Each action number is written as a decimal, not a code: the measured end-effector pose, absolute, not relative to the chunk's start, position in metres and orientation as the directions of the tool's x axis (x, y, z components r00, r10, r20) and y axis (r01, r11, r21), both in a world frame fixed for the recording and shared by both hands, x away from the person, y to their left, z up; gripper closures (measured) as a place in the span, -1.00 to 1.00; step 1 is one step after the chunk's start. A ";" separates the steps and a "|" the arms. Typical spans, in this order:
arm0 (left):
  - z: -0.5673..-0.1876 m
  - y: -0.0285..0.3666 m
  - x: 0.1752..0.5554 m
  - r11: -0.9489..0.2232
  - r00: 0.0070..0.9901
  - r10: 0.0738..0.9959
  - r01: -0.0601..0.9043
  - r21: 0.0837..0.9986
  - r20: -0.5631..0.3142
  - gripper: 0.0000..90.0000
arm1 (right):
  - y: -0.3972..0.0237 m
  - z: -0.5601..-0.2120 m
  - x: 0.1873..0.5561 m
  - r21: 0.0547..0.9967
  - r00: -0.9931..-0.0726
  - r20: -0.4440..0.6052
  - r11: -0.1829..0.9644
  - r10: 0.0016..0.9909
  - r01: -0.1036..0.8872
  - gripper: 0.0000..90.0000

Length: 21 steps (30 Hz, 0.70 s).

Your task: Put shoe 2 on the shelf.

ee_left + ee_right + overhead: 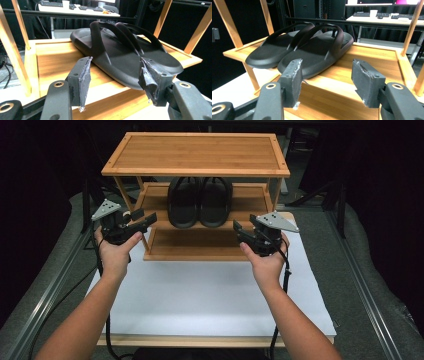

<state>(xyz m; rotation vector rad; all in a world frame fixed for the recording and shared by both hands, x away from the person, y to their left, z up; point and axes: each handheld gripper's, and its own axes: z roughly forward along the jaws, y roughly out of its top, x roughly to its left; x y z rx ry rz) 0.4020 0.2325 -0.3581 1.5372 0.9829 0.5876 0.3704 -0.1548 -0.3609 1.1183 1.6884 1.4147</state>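
Two black sandals point(199, 202) sit side by side on a bamboo rack's middle shelf point(155, 200); left gripper point(141, 221) and right gripper point(241, 233) hover near, jaws apart (nothing held).

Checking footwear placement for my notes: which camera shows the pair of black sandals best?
The right gripper view: both sandals lie side by side on the middle shelf, soles and straps plain. The left gripper view shows them close, the near one covering the other. The high view hides their front halves under the top shelf.

sandals point(199, 202): matt black rubber | rack point(196, 154): smooth wood
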 end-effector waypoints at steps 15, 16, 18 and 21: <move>-0.371 0.248 0.384 -0.002 0.518 0.844 0.260 0.966 -0.138 -0.05 | -0.184 -0.376 0.357 0.974 -0.380 0.044 0.045 0.924 0.222 -0.09; -0.372 0.248 0.384 -0.001 0.518 0.844 0.261 0.965 -0.139 -0.05 | -0.187 -0.378 0.357 0.973 -0.371 0.045 0.044 0.927 0.226 -0.09; -0.376 0.250 0.383 0.006 0.514 0.845 0.265 0.964 -0.147 -0.05 | -0.191 -0.380 0.355 0.970 -0.354 0.043 0.046 0.934 0.238 -0.09; -0.381 0.253 0.380 0.001 0.511 0.847 0.273 0.962 -0.146 -0.05 | -0.198 -0.384 0.353 0.971 -0.356 0.051 0.037 0.933 0.238 -0.09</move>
